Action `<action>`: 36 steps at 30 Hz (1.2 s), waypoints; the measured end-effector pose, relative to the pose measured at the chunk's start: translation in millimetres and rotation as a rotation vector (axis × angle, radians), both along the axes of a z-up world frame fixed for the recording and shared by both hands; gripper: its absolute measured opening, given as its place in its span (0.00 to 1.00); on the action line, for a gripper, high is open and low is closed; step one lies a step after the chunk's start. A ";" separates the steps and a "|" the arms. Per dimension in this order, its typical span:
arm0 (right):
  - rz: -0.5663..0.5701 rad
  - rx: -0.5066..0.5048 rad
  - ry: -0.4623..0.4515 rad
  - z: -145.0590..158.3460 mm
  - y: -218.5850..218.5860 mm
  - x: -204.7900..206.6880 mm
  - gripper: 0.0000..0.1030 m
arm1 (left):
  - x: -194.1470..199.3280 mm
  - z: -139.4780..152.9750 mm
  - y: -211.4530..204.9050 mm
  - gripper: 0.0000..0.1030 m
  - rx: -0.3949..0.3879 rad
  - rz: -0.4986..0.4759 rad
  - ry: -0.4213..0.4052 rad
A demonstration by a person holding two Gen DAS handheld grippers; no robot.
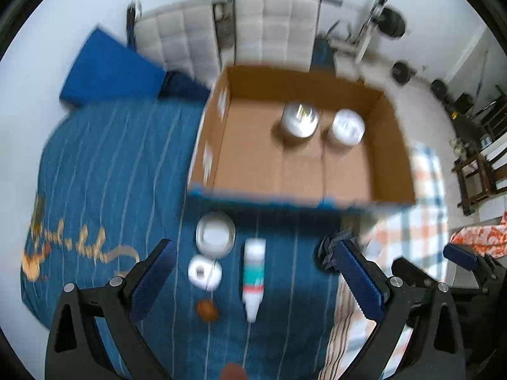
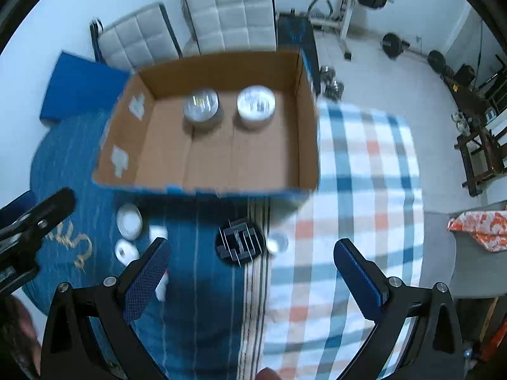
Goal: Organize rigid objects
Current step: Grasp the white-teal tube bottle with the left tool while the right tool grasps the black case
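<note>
1. Hovering spread and empty, the left tool [image 1: 253, 272] sits above a tube [image 1: 253, 277] and two jars [image 1: 215, 234] on blue cloth [image 1: 104, 171].
2. Right tool [image 2: 250, 269] gapes, empty, over a black puzzle [image 2: 240, 242].
3. Box [image 2: 304, 145] holds two tubs [image 2: 256, 104].

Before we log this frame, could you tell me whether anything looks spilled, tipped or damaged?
Nothing looks spilled or broken. The white tube lies flat on the blue cloth, outside the cardboard box, where two jars stand upright. Both grippers are open and empty.
</note>
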State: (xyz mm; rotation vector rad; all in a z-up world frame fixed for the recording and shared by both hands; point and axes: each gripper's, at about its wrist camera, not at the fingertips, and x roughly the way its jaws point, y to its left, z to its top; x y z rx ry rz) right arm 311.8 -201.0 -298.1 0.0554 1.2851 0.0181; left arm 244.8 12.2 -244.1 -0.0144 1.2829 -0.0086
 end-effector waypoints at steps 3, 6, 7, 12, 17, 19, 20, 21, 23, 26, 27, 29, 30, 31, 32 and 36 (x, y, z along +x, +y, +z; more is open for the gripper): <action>0.020 0.063 0.096 -40.7 1.9 -6.5 1.00 | -15.4 -44.5 -0.6 0.98 0.017 0.014 0.093; 0.024 0.087 0.176 -84.6 6.7 -8.3 0.98 | -20.2 -85.7 -0.4 0.94 0.013 0.030 0.171; 0.028 0.074 0.195 -98.6 9.0 -8.3 0.97 | -20.1 -98.1 -0.2 0.92 0.012 0.033 0.194; -0.015 0.115 0.288 -153.3 4.9 -3.9 0.95 | -15.0 -152.2 -1.4 0.77 0.010 0.037 0.310; -0.069 0.126 0.309 -182.2 2.5 5.9 0.95 | -10.1 -180.1 -14.1 0.77 0.080 -0.008 0.337; -0.083 0.130 0.307 -189.2 5.6 12.1 0.95 | -7.6 -188.3 -17.3 0.73 0.098 -0.019 0.348; -0.090 0.127 0.310 -192.7 7.1 15.6 0.94 | -6.7 -194.0 -19.0 0.57 0.117 -0.025 0.361; -0.100 0.123 0.313 -196.3 8.8 18.7 0.93 | -6.2 -200.6 -20.4 0.49 0.135 -0.032 0.384; -0.127 0.109 0.302 -201.0 11.8 22.7 0.84 | -6.3 -197.6 -21.1 0.40 0.130 -0.026 0.353; -0.141 0.092 0.285 -202.0 14.9 21.4 0.79 | -7.4 -197.0 -25.2 0.29 0.113 -0.040 0.357; -0.141 0.085 0.289 -202.3 16.1 19.5 0.78 | -9.5 -196.7 -27.3 0.29 0.118 -0.043 0.353; -0.126 0.086 0.304 -203.6 17.3 14.3 0.78 | -11.4 -193.0 -31.9 0.29 0.122 -0.044 0.353; -0.116 0.082 0.317 -204.9 18.1 11.9 0.78 | -13.1 -191.8 -32.8 0.29 0.118 -0.041 0.356; -0.106 0.076 0.333 -205.5 17.0 5.9 0.78 | -19.1 -191.4 -34.3 0.29 0.113 -0.040 0.363; -0.103 0.075 0.344 -206.0 15.0 -0.9 0.78 | -25.0 -190.3 -35.8 0.29 0.107 -0.043 0.367; -0.089 0.078 0.396 -209.9 3.1 -36.3 0.78 | -58.6 -189.7 -42.4 0.29 0.065 -0.061 0.398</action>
